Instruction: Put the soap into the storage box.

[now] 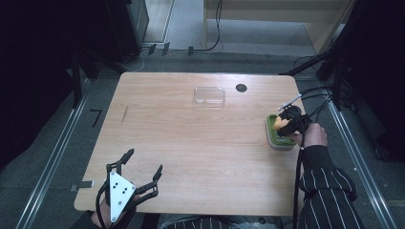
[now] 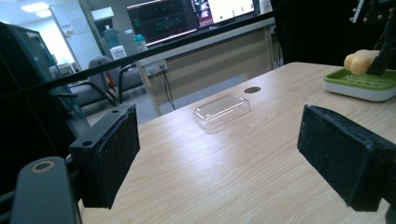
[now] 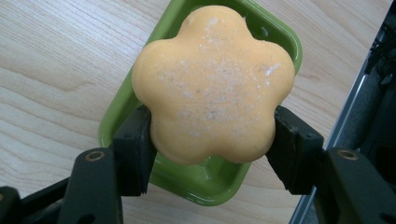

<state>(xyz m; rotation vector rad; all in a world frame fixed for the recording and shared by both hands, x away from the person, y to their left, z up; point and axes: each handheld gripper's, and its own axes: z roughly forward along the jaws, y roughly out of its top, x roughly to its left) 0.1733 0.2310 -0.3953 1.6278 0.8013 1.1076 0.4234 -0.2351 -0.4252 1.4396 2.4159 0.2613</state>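
- Left gripper (image 1: 143, 168) at the near left corner of the table (image 1: 191, 138) in the high view, held in a hand (image 1: 102, 217) low at the table's edge, grey three-cornered plate on top.
- Jaws of that one standing wide apart, nothing between the pads (image 2: 116, 149); bare wood visible through the gap in the left gripper view.
- Farther in, toward the far edge and a little right of the middle: a clear plastic lid (image 1: 209, 95), lying flat on the wood, well apart from both grippers.
- Just to its right, a small dark round hole (image 1: 241, 88) in the tabletop.
- At the right edge of the table: a green soap dish (image 1: 273, 136) on a white base, resting on the wood.
- Over that dish, the orange flower-shaped soap (image 3: 212, 84), clamped at two opposite sides by the right gripper (image 3: 212, 154); pads pressed against its flanks.
- Whether touching the dish or just above it, cannot tell; seen from the left gripper view, sitting at the dish's top level.
- Right hand (image 1: 315, 135) in a striped sleeve behind the gripper, black cables trailing off toward the far right.
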